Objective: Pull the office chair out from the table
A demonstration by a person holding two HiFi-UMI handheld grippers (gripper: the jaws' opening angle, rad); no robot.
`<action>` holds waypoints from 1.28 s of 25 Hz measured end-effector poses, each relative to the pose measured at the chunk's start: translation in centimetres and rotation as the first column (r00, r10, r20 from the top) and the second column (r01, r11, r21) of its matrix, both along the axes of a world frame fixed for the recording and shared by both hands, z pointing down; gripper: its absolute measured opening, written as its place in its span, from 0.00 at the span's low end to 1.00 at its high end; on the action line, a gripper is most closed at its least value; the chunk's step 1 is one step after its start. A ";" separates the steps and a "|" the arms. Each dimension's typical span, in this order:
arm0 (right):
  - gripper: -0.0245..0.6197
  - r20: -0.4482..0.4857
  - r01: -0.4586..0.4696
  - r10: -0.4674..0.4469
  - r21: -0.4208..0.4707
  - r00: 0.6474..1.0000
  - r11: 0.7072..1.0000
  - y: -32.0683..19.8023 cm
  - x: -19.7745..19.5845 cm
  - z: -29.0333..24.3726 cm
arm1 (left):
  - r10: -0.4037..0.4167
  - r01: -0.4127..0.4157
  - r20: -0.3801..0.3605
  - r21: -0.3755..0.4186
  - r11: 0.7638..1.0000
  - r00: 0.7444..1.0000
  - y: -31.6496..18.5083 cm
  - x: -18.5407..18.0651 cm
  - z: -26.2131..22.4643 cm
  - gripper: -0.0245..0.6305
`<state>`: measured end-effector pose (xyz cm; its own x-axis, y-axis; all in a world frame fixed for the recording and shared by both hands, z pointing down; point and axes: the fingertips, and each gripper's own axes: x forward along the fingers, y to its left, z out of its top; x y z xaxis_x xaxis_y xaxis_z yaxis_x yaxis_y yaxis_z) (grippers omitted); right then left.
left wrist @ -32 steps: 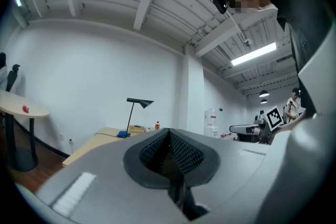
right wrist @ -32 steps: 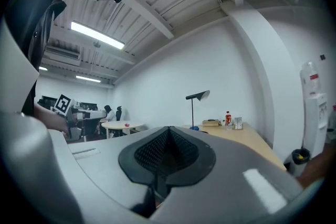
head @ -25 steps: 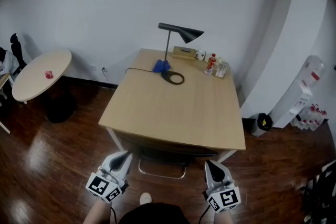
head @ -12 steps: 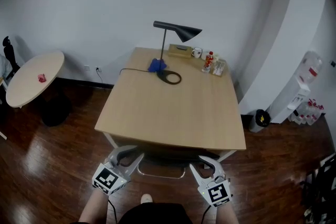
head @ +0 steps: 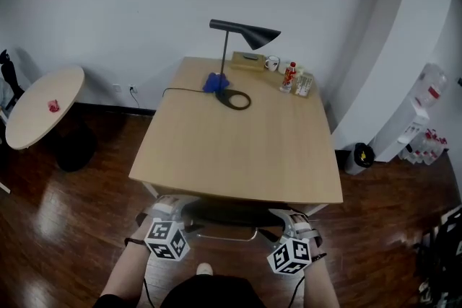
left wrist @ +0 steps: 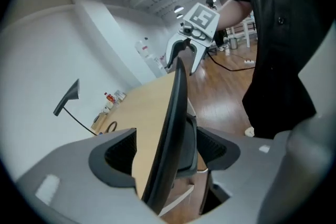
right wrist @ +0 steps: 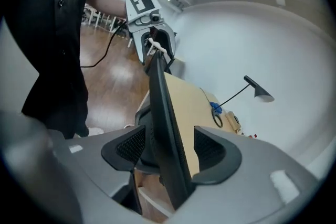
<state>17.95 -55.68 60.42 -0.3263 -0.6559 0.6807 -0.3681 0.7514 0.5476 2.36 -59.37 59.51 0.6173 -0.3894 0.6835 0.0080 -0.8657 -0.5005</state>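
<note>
The office chair (head: 229, 215) is not yet pulled from the worktop (head: 238, 148). Its backrest (left wrist: 176, 107) is straddled by the left gripper (left wrist: 165, 153) and right gripper (right wrist: 169, 149), whose fingers (left wrist: 113, 157) have just been opened wide and are unclamped. Gripping and pulling remain.

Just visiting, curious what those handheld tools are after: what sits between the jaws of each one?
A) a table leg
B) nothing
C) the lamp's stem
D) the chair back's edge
D: in both gripper views the chair back runs between the jaws of the left tool and right tool, which have just been opening and stand apart around it.
</note>
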 end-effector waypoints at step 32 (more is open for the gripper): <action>0.12 -0.378 0.002 -0.074 -0.188 0.923 0.982 -1.0 2.2 6.4 | 0.046 -0.098 0.410 0.107 0.989 0.911 -2.6 -1.8 7.3 0.12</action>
<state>20.13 -56.71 66.81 -0.0402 -0.5023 0.8637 -0.1273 0.8600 0.4942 0.59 -61.96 66.77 0.3264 -0.4513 0.8305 0.2933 -0.7870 -0.5429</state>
